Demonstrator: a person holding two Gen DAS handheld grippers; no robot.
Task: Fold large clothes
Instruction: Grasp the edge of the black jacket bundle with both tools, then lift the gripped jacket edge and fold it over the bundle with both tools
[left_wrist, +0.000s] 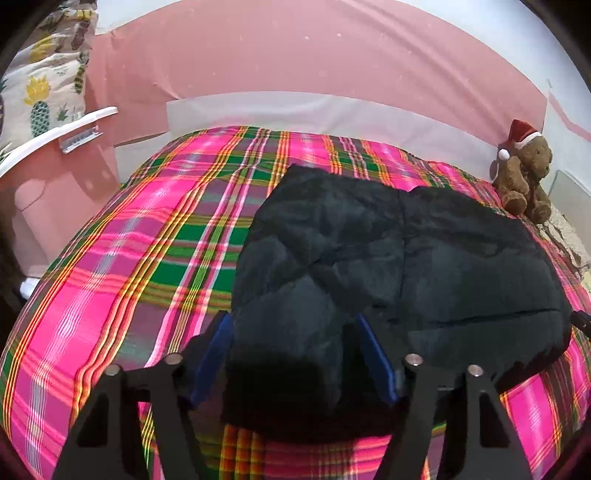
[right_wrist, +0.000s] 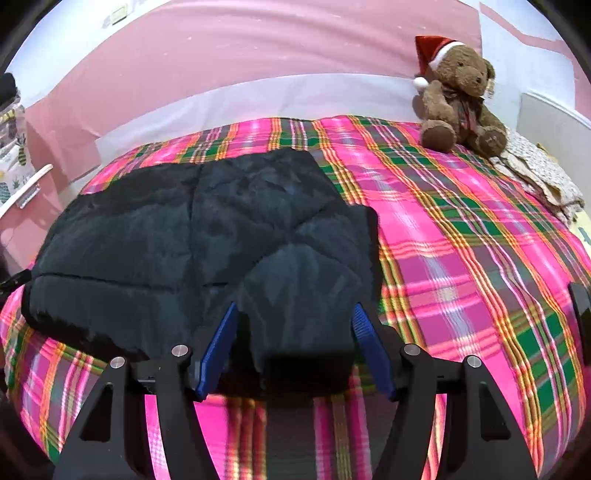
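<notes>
A large black quilted garment (left_wrist: 406, 258) lies folded on a bed with a pink and green plaid cover (left_wrist: 129, 258). My left gripper (left_wrist: 293, 321) is open, its blue pads on either side of the garment's near left corner, which bulges between them. In the right wrist view the same garment (right_wrist: 184, 236) lies on the plaid cover (right_wrist: 461, 240). My right gripper (right_wrist: 295, 310) is open around the garment's near right corner. Neither pair of jaws is pressed onto the cloth.
A brown teddy bear in a red Santa hat (right_wrist: 458, 96) sits at the bed's far right corner, also seen in the left wrist view (left_wrist: 522, 173). Pale folded cloth (right_wrist: 539, 177) lies beside it. A pink wall (left_wrist: 295, 55) is behind; a pineapple-print cushion (left_wrist: 48, 74) is at left.
</notes>
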